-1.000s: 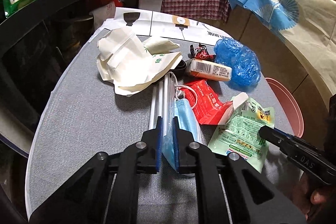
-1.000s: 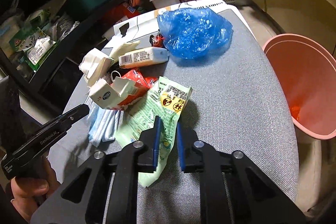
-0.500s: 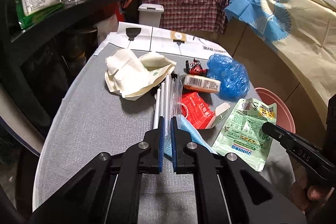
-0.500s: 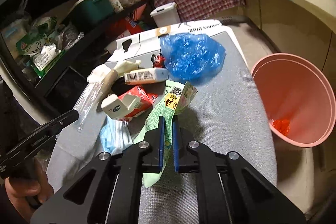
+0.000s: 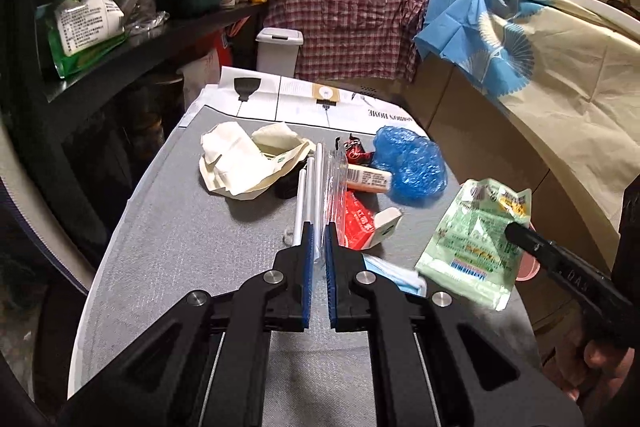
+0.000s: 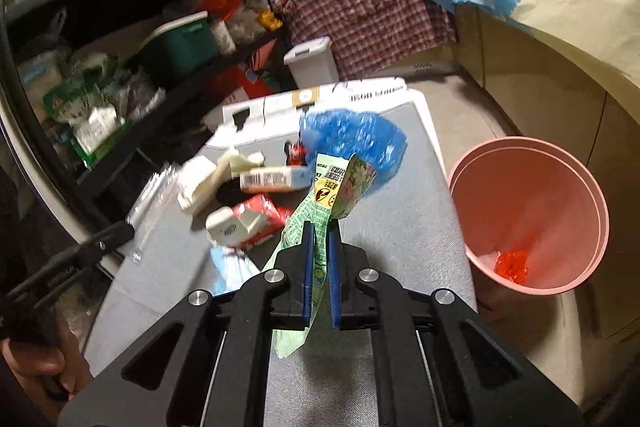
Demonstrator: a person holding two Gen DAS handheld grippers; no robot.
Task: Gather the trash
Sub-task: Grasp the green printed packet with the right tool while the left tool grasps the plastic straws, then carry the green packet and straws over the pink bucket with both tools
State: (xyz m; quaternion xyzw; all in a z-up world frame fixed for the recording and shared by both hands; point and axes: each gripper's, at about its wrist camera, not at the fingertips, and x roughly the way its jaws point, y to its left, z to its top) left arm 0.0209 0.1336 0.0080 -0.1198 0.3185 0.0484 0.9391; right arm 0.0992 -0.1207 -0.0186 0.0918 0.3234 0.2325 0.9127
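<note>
Partly done | right hand-held gripper (image 6: 319, 247) clamping green pouch (image 6: 320, 205) left of pink bin (image 6: 532, 211) | left hand-held gripper (image 5: 319, 247) pinching clear straw packet (image 5: 334, 183) | most trash left on counter (image 5: 168, 247)

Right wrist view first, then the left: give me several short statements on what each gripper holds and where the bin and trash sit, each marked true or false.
1. The right gripper is shut on the green pouch, lifted off the grey table. True.
2. The pink bin is empty. False: a small orange-red piece lies at its bottom.
3. The left gripper is shut on a clear plastic sleeve of white straws. True.
4. The blue plastic bag is already in the bin. False: it lies on the table, at its far end.
5. The blue face mask lies on the table. True.
</note>
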